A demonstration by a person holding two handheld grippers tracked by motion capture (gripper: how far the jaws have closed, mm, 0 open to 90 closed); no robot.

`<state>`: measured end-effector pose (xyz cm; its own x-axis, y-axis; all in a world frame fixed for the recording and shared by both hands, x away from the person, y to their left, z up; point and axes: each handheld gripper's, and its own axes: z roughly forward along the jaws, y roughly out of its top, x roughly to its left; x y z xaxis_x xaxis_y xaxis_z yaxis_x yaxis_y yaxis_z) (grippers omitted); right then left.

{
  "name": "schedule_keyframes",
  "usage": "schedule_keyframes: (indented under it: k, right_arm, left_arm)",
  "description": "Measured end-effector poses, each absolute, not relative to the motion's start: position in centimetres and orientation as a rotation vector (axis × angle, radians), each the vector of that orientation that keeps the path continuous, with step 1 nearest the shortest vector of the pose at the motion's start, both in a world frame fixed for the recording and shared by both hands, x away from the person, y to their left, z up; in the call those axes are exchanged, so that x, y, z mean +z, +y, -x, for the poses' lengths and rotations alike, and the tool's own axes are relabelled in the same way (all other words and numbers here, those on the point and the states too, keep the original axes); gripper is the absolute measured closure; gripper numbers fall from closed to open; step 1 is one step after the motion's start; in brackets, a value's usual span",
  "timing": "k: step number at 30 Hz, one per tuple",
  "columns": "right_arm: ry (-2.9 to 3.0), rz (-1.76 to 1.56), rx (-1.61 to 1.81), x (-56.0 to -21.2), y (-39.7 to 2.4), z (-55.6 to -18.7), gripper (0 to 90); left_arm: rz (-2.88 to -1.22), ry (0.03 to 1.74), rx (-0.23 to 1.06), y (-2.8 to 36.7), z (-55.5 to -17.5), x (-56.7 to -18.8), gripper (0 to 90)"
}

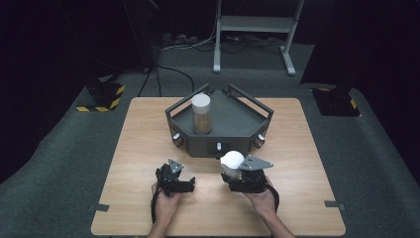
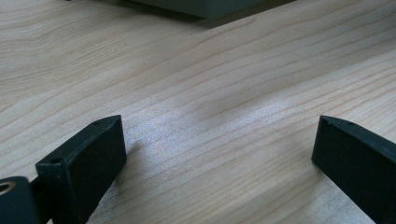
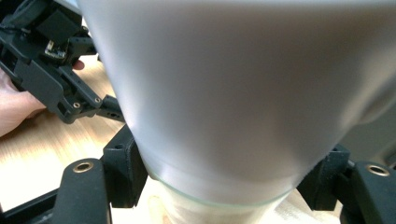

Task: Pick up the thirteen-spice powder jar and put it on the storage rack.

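white-lidded jar, dark grey tray, pale wood-grain table.

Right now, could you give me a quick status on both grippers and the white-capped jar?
Left gripper open, low over the table, nothing between its jaws. Right gripper shut on white-capped jar. Grey tray just ahead, second jar standing in it.

A light wooden table carries a dark grey angular tray near its far edge.
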<state>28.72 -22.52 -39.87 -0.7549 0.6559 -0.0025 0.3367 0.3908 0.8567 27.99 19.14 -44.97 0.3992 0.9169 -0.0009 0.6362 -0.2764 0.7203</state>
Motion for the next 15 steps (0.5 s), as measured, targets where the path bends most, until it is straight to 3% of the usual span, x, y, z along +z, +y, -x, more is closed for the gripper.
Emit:
schedule_keyframes:
  k: [15]
  right_arm:
    - [2.273, -0.85, 1.315, -37.0, -23.5, -29.7, 30.6]
  left_arm:
    - [-2.016, 1.321, 0.561, 19.1, -28.0, -45.0, 2.9]
